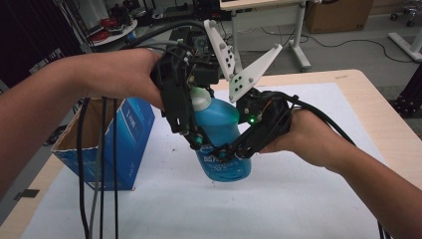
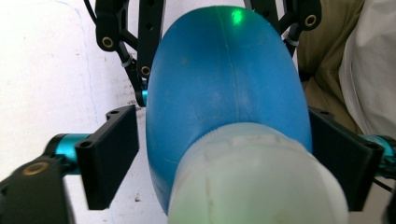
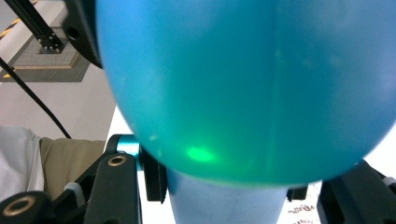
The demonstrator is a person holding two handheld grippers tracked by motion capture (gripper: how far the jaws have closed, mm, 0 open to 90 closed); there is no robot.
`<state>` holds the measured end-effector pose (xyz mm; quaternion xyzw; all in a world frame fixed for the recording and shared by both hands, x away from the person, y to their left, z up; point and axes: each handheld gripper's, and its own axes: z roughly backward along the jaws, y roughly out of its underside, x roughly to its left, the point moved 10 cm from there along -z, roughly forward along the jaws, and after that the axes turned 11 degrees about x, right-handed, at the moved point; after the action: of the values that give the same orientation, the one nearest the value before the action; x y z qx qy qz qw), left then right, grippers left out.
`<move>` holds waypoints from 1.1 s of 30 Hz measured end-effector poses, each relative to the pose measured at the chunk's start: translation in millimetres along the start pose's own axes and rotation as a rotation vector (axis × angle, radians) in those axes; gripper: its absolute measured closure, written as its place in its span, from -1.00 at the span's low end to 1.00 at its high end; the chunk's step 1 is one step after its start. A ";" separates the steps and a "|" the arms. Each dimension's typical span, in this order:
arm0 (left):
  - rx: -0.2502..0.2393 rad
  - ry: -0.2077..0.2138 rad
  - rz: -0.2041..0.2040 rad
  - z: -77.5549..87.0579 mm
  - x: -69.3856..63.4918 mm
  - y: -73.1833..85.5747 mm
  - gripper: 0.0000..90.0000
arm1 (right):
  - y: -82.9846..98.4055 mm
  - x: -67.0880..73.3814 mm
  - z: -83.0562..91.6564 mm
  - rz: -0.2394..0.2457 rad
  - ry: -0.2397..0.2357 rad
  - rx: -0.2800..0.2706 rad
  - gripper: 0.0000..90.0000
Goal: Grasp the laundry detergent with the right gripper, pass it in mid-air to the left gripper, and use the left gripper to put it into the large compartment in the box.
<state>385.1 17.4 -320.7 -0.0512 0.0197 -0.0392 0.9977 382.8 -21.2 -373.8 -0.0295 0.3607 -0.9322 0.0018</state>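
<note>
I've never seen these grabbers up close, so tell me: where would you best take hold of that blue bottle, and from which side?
Probably the blue bottle is best gripped across its narrower shoulder just below the white cap, coming from the cap end as the left gripper does. Its jaws straddle that part, while the right gripper clamps the wide, rounded lower body, which looks likelier to slip.

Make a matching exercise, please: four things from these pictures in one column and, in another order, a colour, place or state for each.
Things:
1. bottle
2. cap
3. box
4. right hand-held gripper

Descriptions:
A. standing on the table at the left, open at the top
B. shut on the lower body of the bottle
C. white, at the top of the bottle
D. blue and rounded, lifted off the table

Pairs: 1-D, 2-C, 3-A, 4-B
</note>
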 end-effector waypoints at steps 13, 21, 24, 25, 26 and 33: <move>0.002 -0.002 -0.022 -0.7 -0.1 -0.2 -0.34 | 0.0 1.3 -0.4 -0.001 -0.008 0.001 0.00; 0.002 0.005 -0.034 -1.7 -1.8 -1.0 -0.19 | 0.5 1.3 -0.7 0.002 -0.010 0.003 0.00; 0.004 0.003 -0.037 -1.7 -2.0 -0.7 -0.19 | 0.6 1.3 -1.0 0.000 -0.011 0.003 0.00; 0.004 0.002 -0.036 -1.5 -2.0 -0.7 -0.19 | 0.6 1.4 -1.2 0.001 -0.013 0.003 0.00; 0.002 0.000 -0.033 -1.2 -1.9 -0.7 -0.18 | 0.4 1.4 -1.2 0.001 -0.012 0.000 0.00; 0.055 -0.008 -0.046 -1.9 -2.9 2.4 -0.18 | -1.0 3.2 -4.8 0.007 -0.025 -0.007 -0.01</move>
<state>382.4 19.9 -322.7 -0.0242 0.0135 -0.0624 0.9977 379.3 -17.3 -376.5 -0.0398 0.3642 -0.9304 0.0096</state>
